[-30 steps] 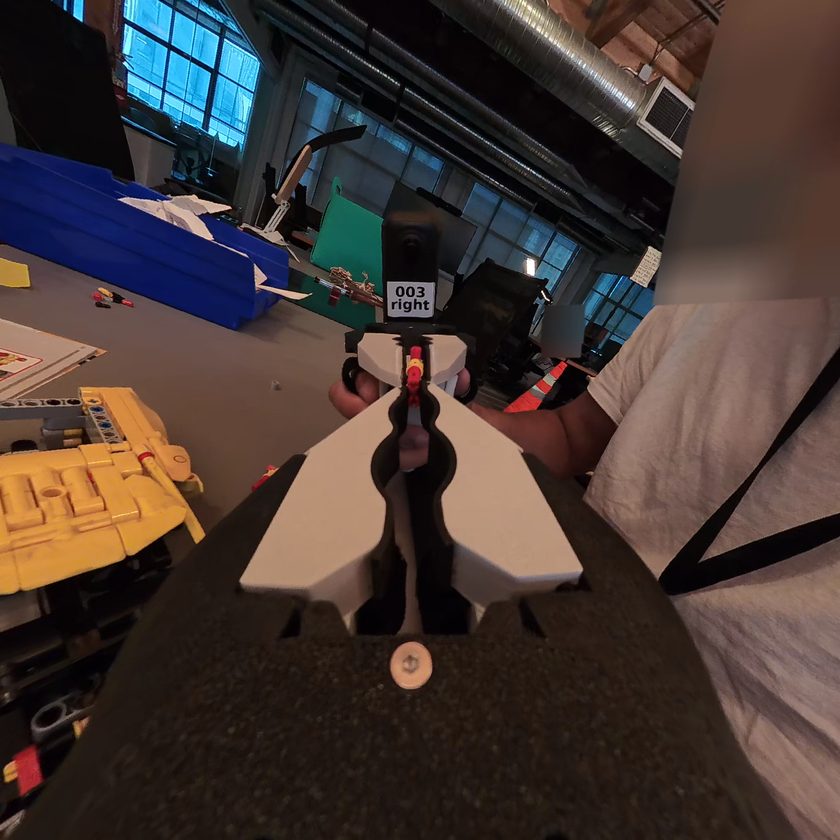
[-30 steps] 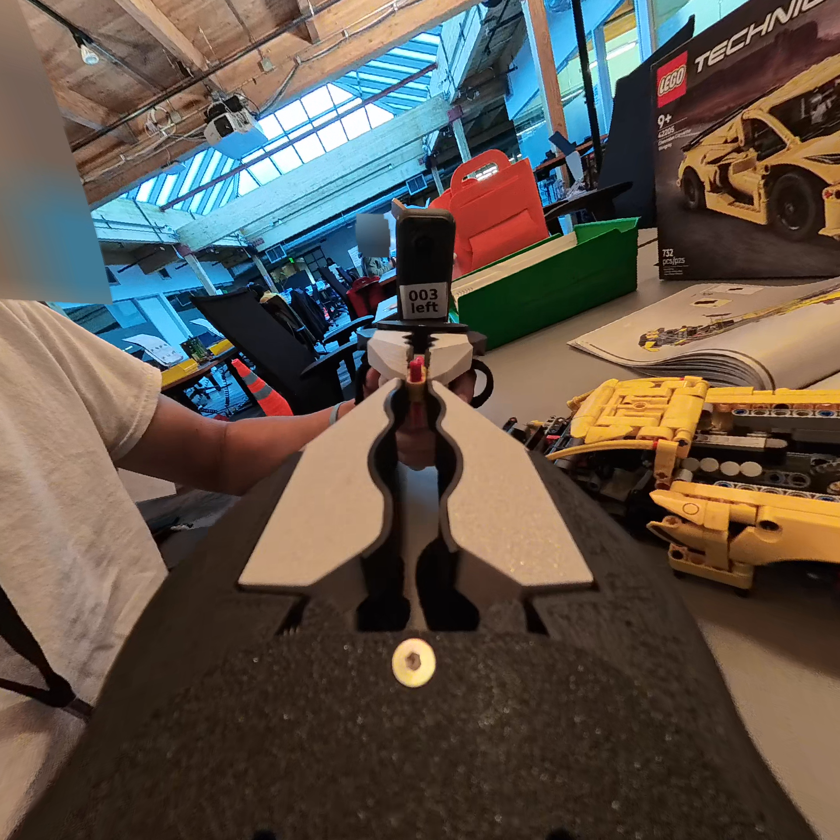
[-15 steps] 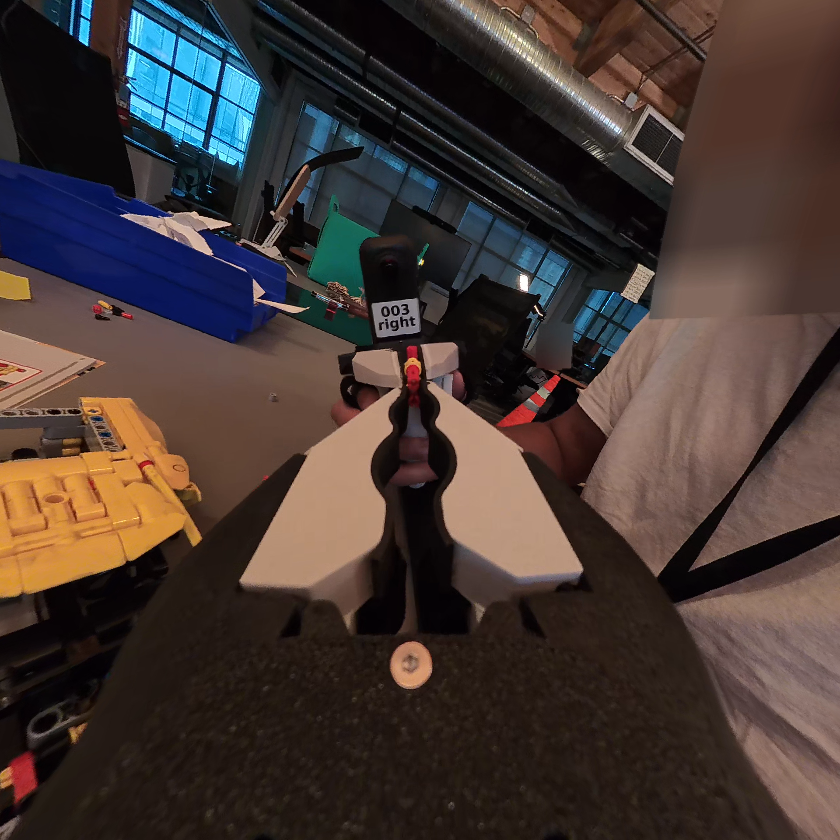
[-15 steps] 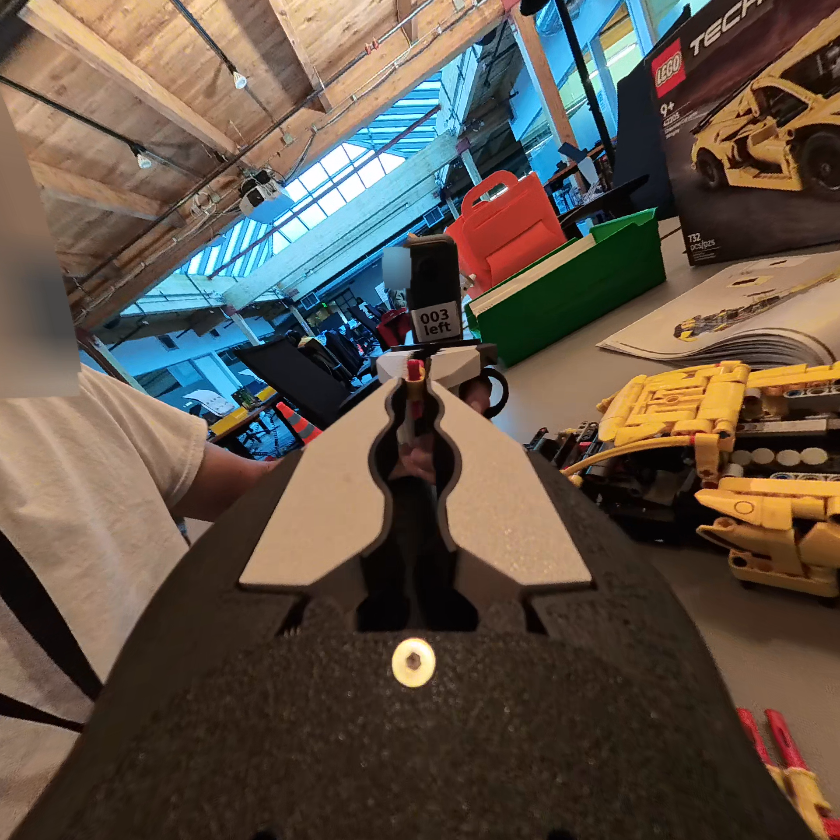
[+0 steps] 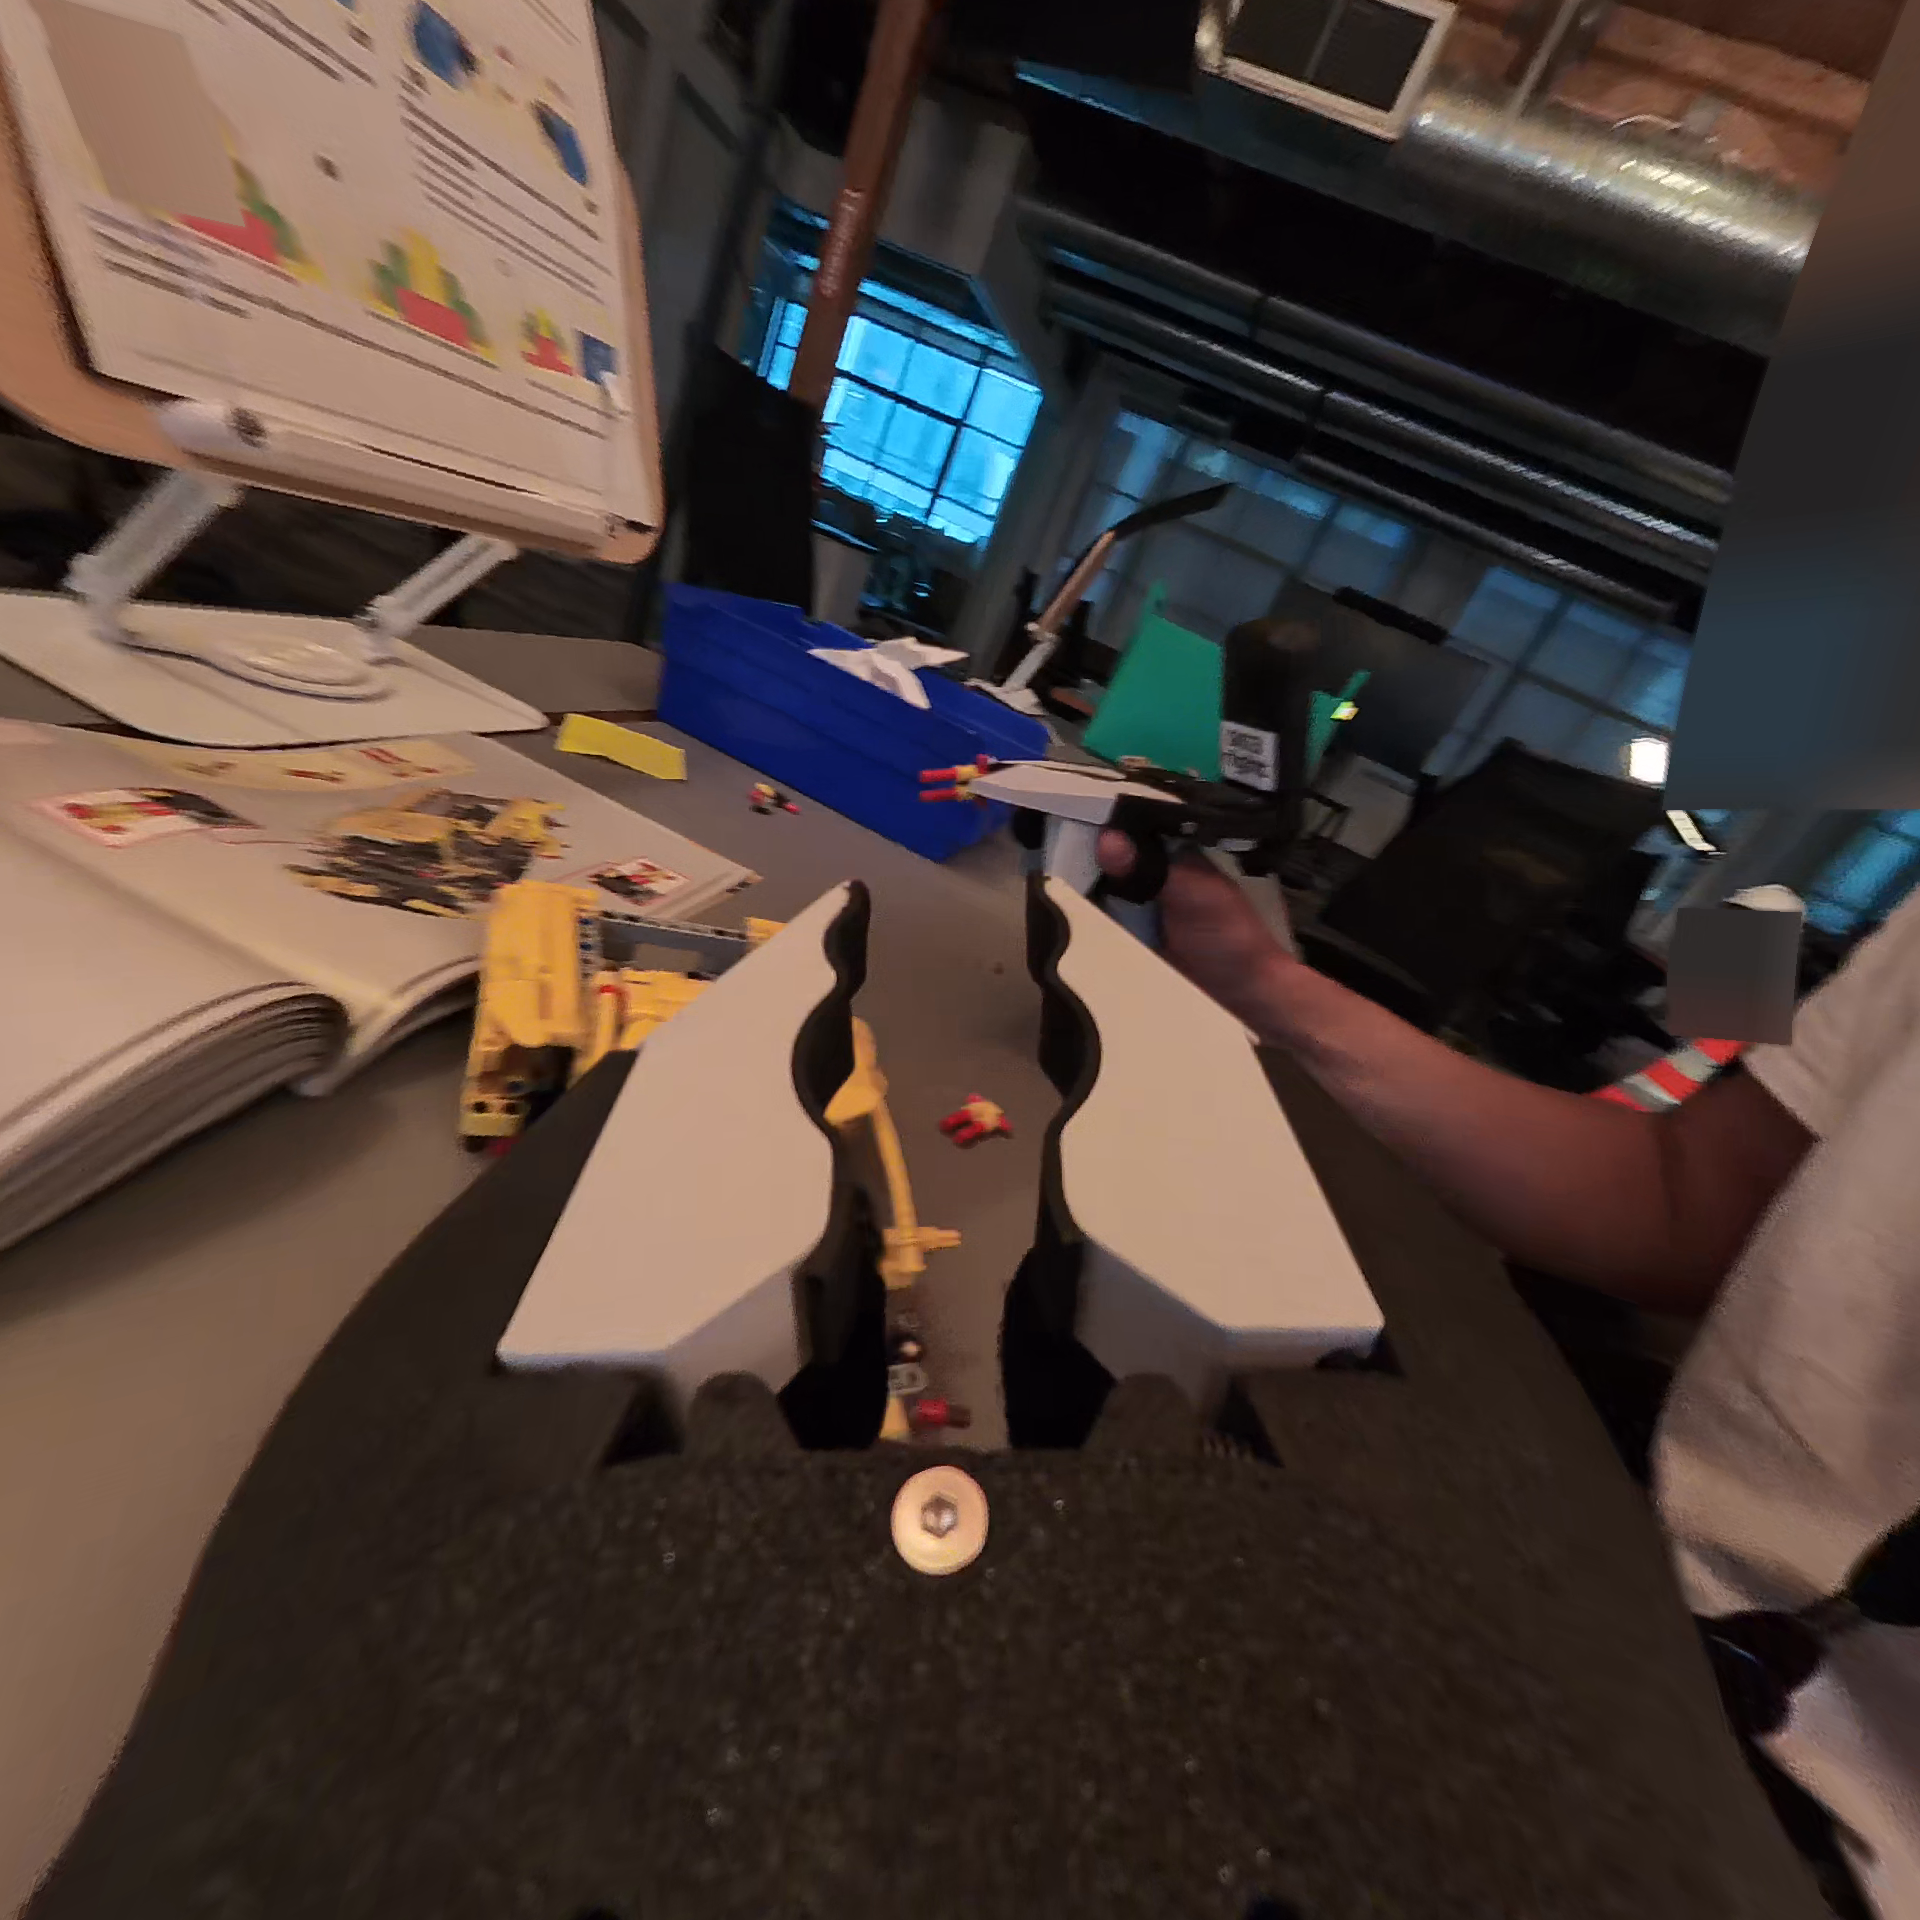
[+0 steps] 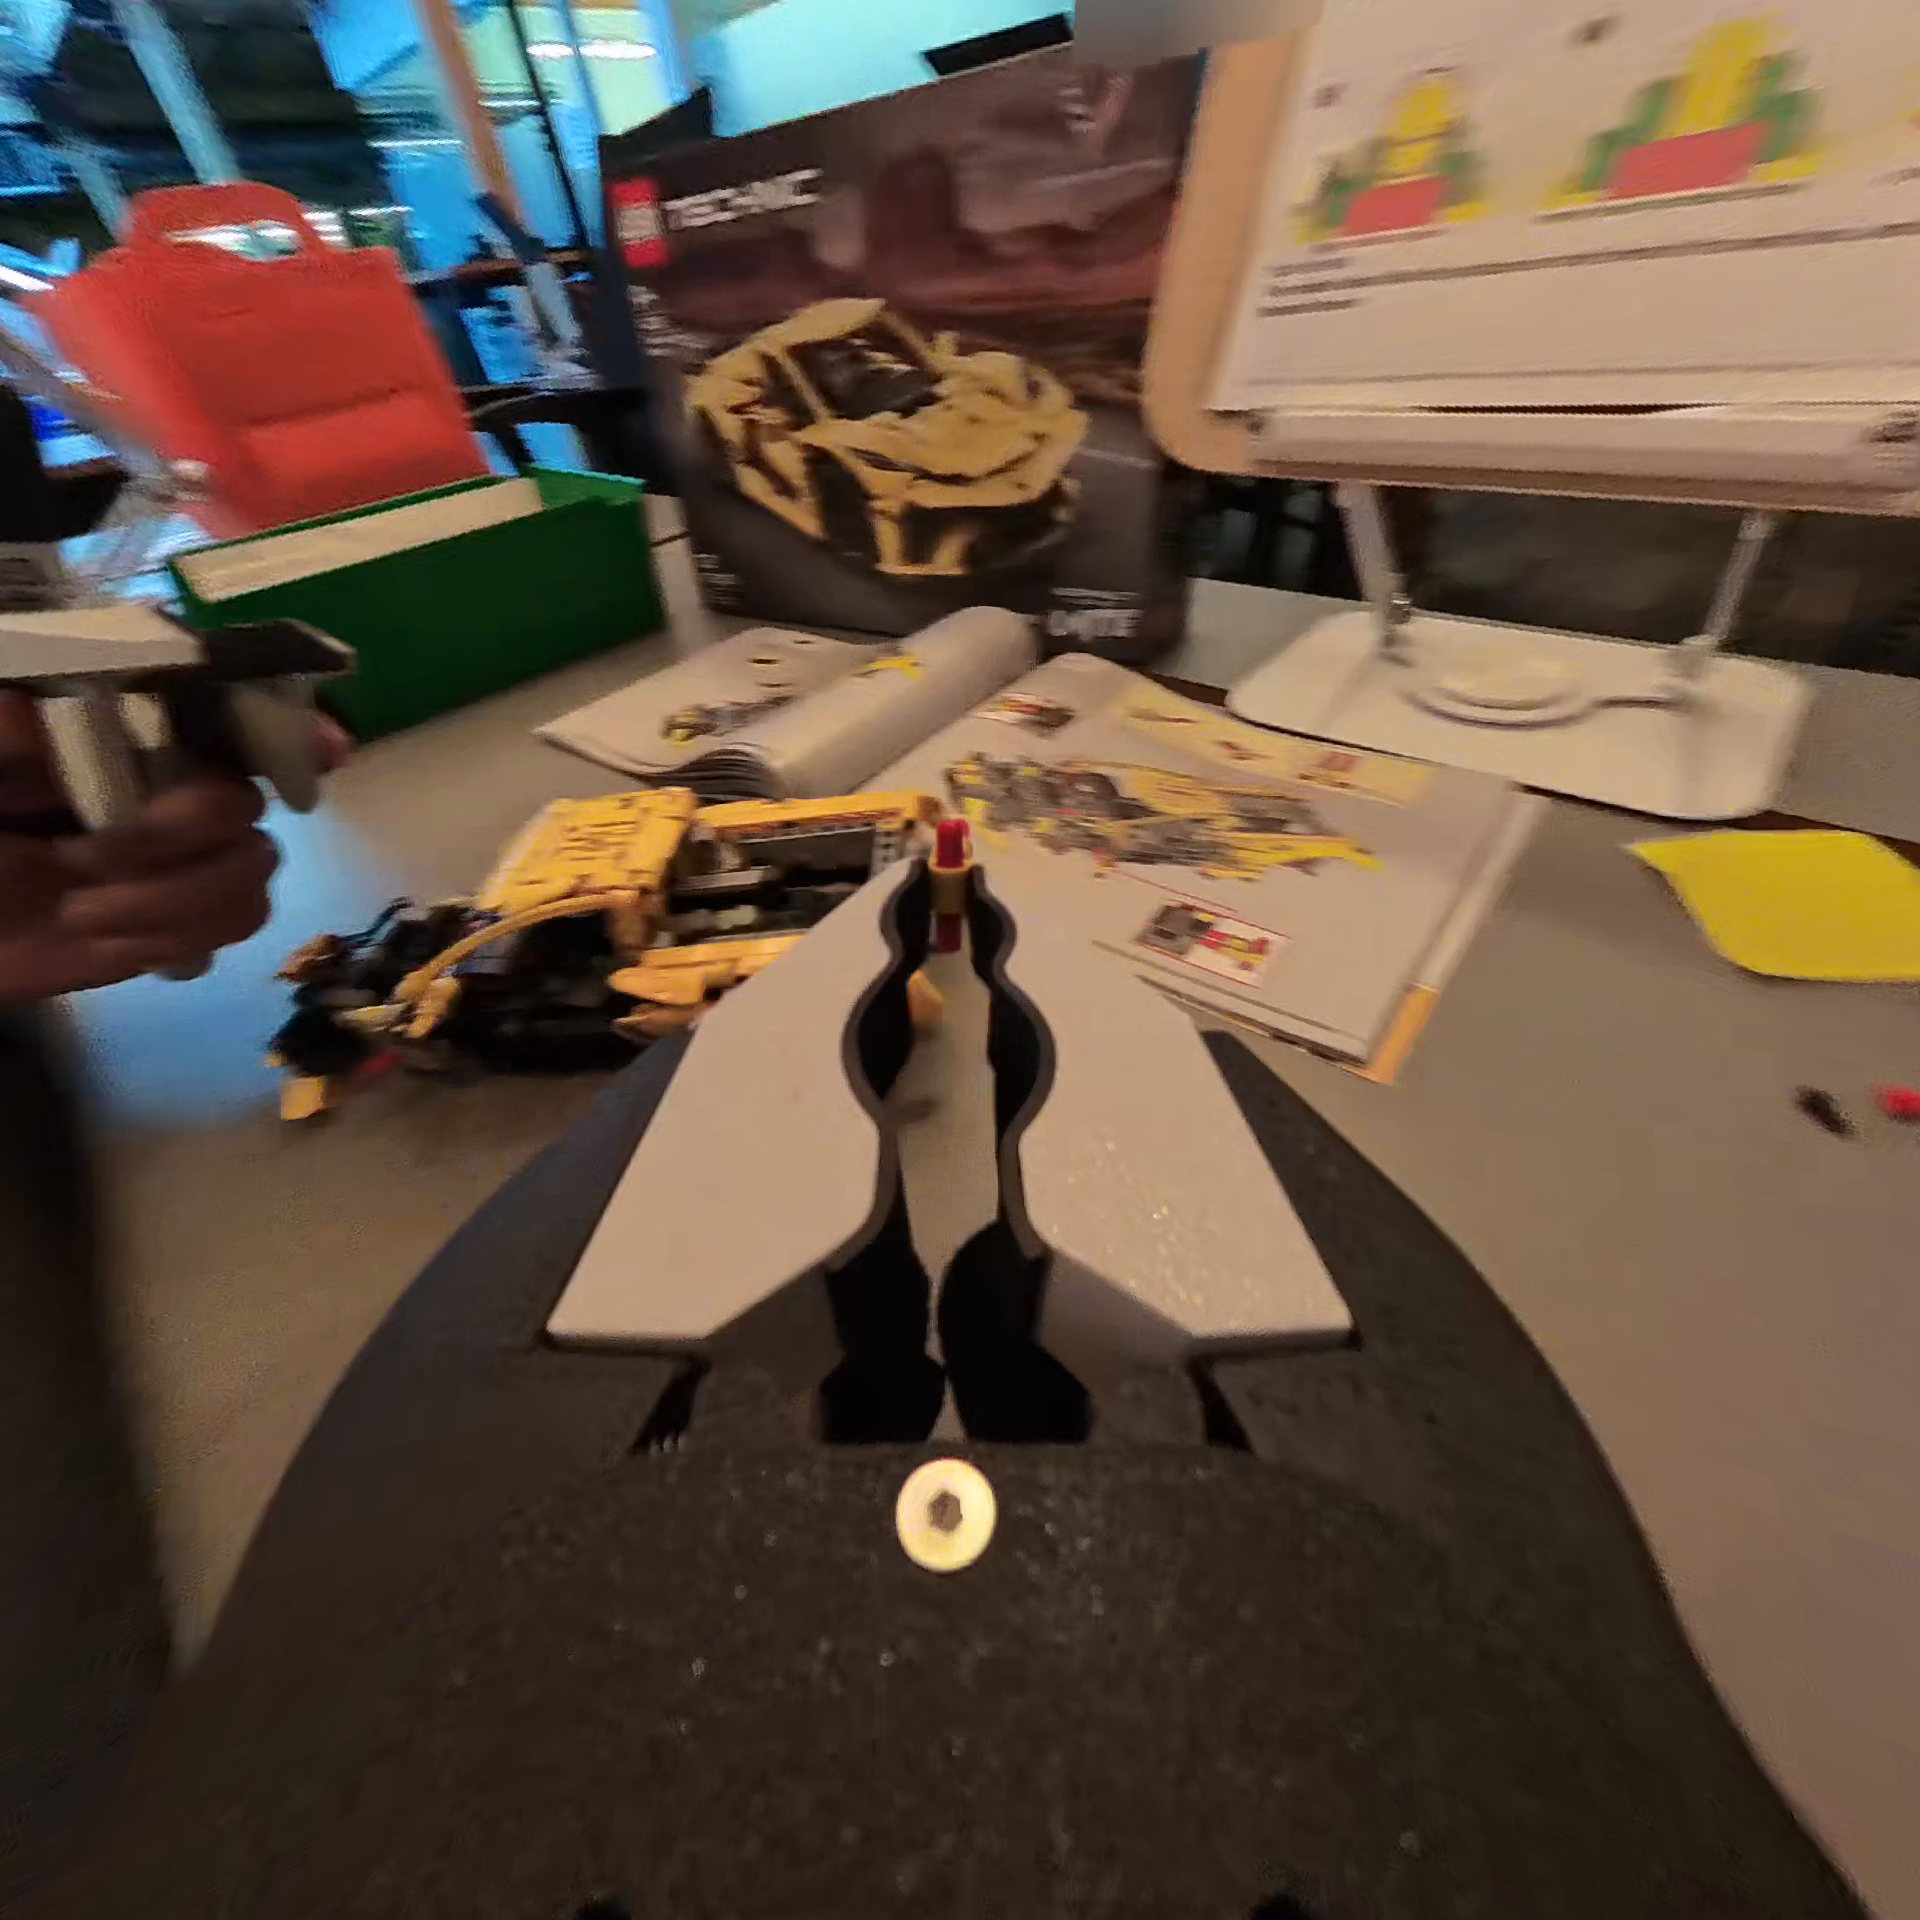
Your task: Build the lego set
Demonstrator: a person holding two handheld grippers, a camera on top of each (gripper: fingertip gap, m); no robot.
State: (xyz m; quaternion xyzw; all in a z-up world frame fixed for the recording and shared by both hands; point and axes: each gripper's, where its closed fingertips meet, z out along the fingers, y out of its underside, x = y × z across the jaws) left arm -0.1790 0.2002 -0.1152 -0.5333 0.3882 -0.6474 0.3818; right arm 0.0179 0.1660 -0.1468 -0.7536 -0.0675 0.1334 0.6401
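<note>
- The left gripper point(image 5: 943, 902) has its jaws spread wide with nothing between them; through the gap the grey table point(image 5: 208, 1299) shows.
- The right gripper point(image 6: 948, 883) is pinched nearly closed on a small red-and-yellow pin piece point(image 6: 948, 871), held at the very fingertips.
- In the right wrist view the pin's long axis runs along the fingers, red end pointing forward past the tips, towards the open instruction booklet point(image 6: 1226, 831).
- In the left wrist view the same pin point(image 5: 951, 781) sticks out of the right gripper point(image 5: 992, 781) roughly level, pointing left in that picture towards the blue bin point(image 5: 831, 727).
- The half-built yellow lego car point(image 6: 623, 914) lies on the table, left of the right gripper's tips and beside the booklet; its long axis runs roughly left to right in the right wrist view.
- In the left wrist view the car point(image 5: 540, 997) sits partly behind the left finger, and a thin yellow part of it shows in the gap.
- A loose small red-and-yellow piece point(image 5: 975, 1120) lies on the table within the left gripper's gap.
- Behind stand the set's box point(image 6: 914, 416), a green bin point(image 6: 436, 603), an orange bag point(image 6: 260, 353) and a page on a white stand point(image 6: 1507, 707).
- A yellow sheet point(image 6: 1787, 904) lies to the right; both pictures are motion-blurred.
</note>
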